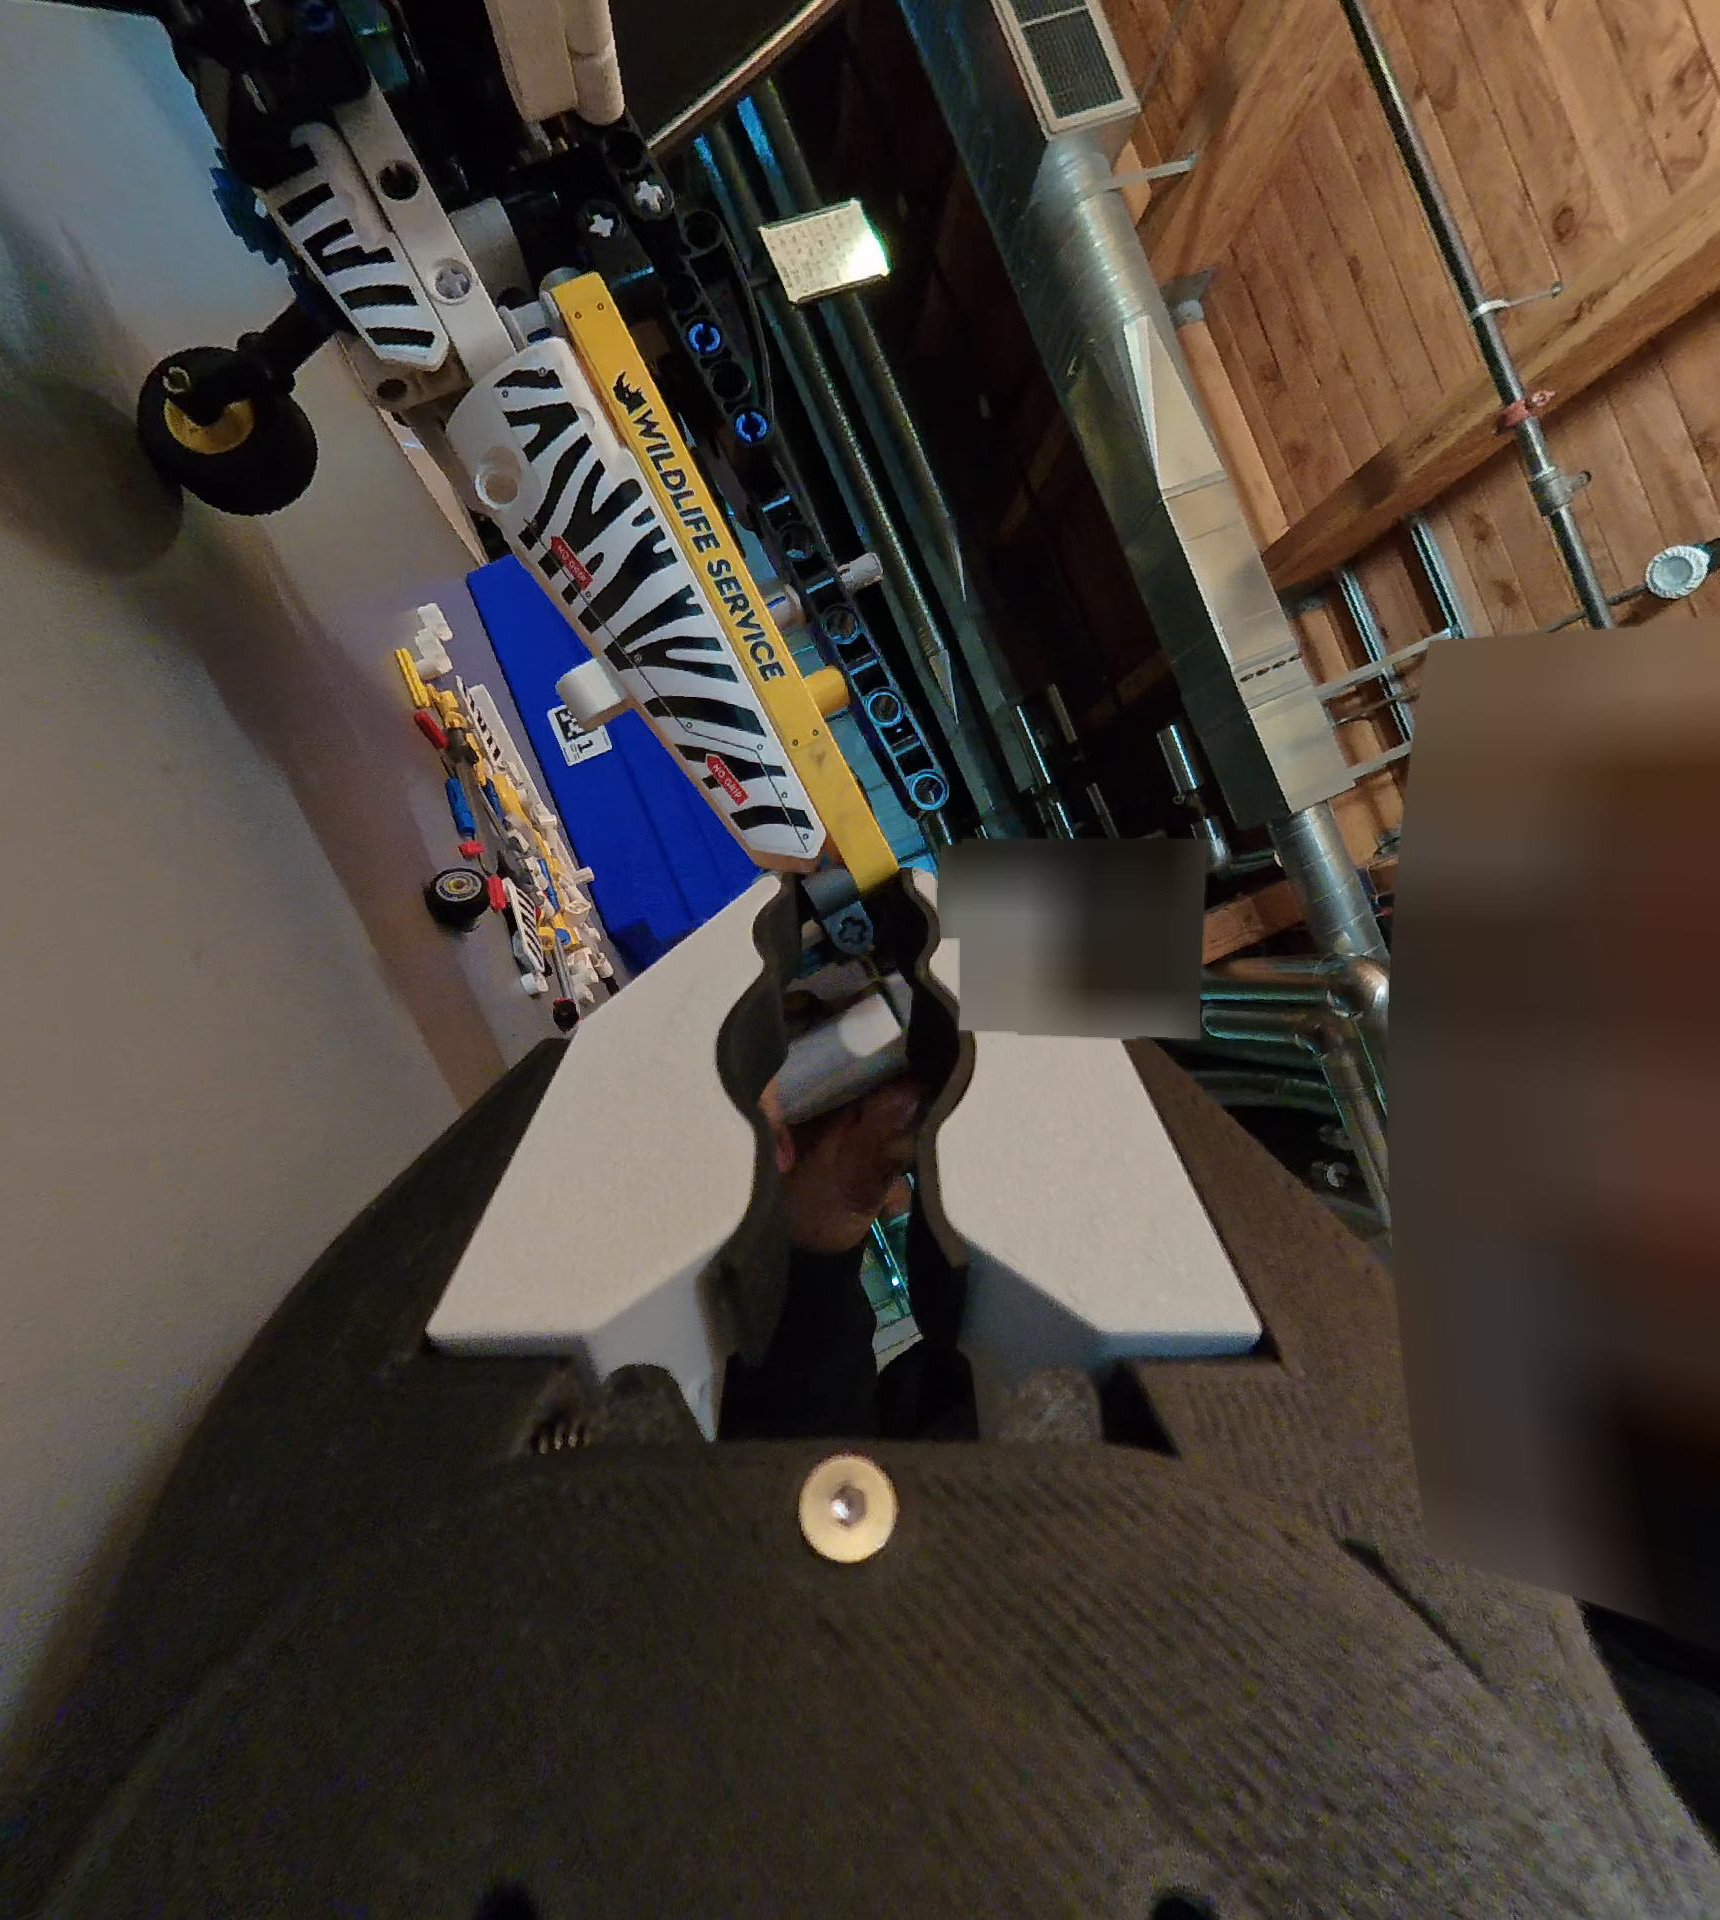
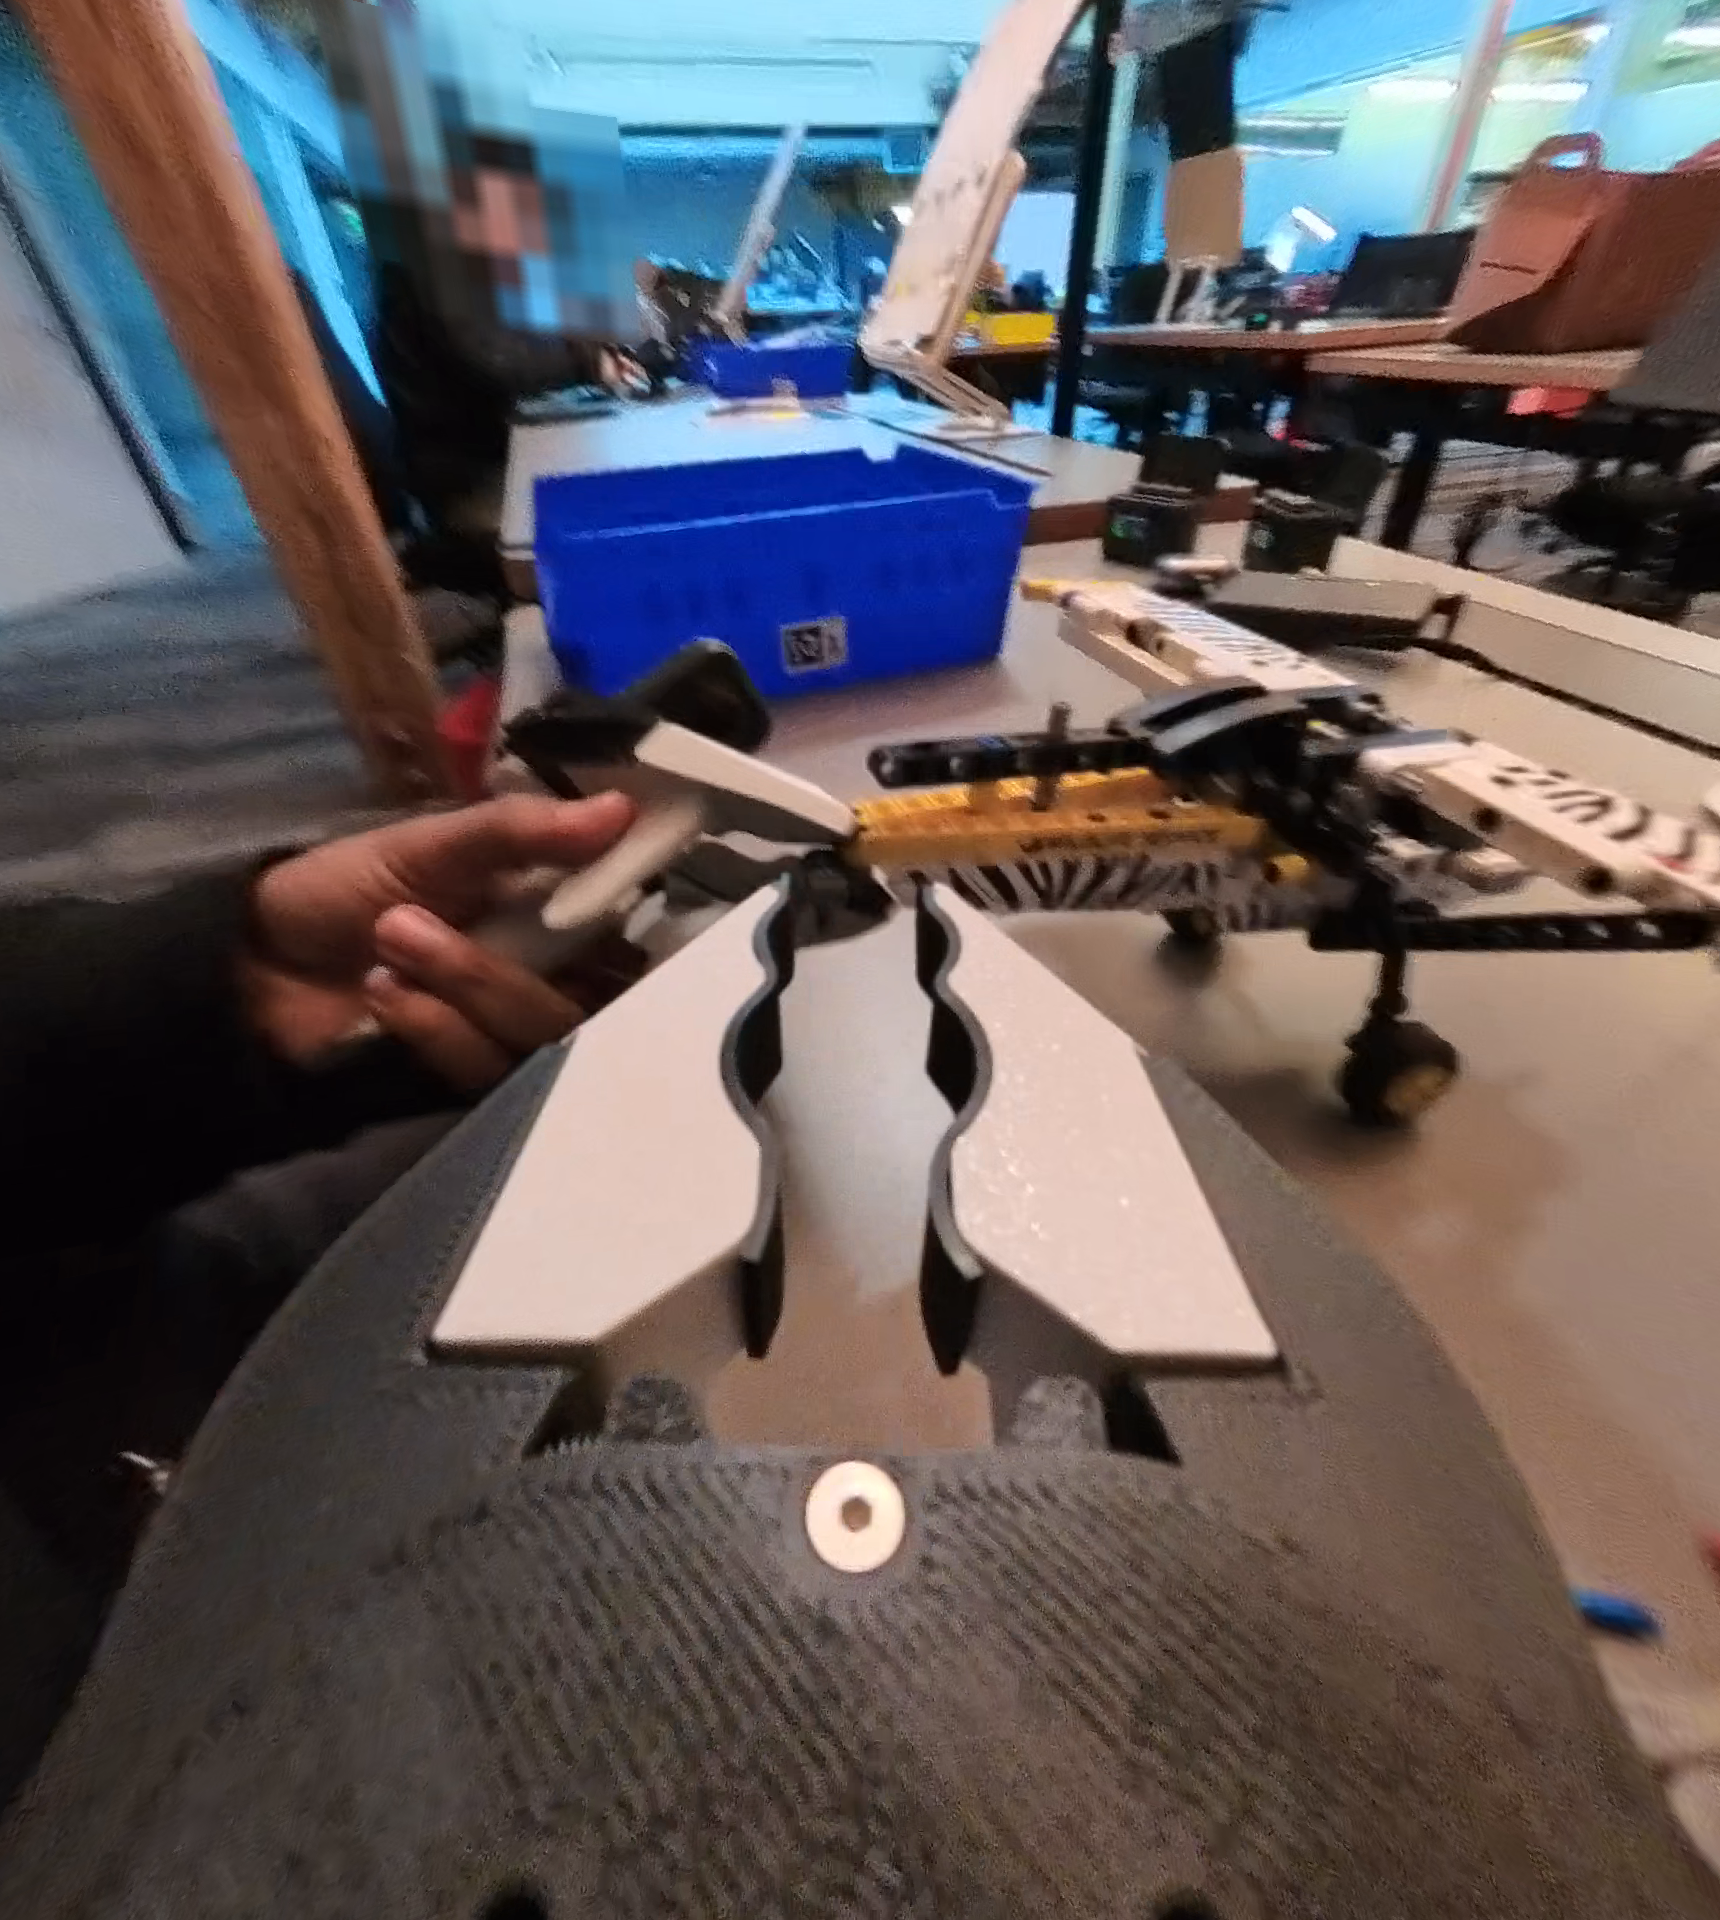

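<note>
Tongs (image 1: pixel 840 914) clamping toy plane (image 1: pixel 690 582)

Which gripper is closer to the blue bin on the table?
Hard to say. Both grippers meet at the model plane's tail, on the near side of the blue bin: left gripper clamped on it, right gripper open beside it.

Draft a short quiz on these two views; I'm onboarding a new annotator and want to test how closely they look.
1. Which colour is the bin standing behind the toy plane? A red, B blue, C green.
2. True or false: the right gripper has its fingers pressed together.
3. Fill in: the left gripper is closed at the tail end of the plane's long ___ beam.
Key: 1 B. 2 false; the fingers stand apart, with bare table showing between them. 3 yellow.
</note>
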`<state>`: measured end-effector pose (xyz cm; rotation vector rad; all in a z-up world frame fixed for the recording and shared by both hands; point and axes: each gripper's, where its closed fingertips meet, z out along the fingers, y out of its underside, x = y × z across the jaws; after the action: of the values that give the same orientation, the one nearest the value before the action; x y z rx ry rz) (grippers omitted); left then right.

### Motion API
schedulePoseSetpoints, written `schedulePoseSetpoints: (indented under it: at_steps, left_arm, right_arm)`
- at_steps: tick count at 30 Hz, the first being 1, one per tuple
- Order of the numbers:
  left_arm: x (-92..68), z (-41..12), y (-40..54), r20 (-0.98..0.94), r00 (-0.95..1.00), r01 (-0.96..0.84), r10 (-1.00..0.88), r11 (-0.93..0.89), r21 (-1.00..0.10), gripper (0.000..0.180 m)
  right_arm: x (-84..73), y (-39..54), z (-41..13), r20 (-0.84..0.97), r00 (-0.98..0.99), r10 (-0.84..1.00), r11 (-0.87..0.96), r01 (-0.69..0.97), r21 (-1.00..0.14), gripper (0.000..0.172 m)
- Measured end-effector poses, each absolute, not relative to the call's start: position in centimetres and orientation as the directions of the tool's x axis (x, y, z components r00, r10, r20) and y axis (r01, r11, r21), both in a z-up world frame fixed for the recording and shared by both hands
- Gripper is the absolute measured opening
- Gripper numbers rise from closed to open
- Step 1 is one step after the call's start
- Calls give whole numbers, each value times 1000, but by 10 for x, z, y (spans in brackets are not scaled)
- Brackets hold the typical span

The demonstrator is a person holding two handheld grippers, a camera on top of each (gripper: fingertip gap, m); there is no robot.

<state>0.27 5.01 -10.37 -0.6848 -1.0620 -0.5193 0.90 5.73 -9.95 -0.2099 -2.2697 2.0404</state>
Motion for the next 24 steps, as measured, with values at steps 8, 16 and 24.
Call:
schedulePoseSetpoints:
  at_steps: [8, 16, 24]
  left_arm:
    - [3, -103, 54, 912, 405, 693, -69, 674, -257, 14]
    - [2, -103, 51, 914, 398, 694, -80, 678, -243, 14]
    - [1, -102, 48, 913, 399, 693, -90, 681, -236, 13]
  right_arm:
    - [12, 35, -109, -80, -995, 57, 138, 87, -987, 7]
    - [12, 33, -111, -13, -997, 73, 161, 25, -987, 7]
    - [13, 32, -109, 15, -996, 93, 178, 2, -984, 6]
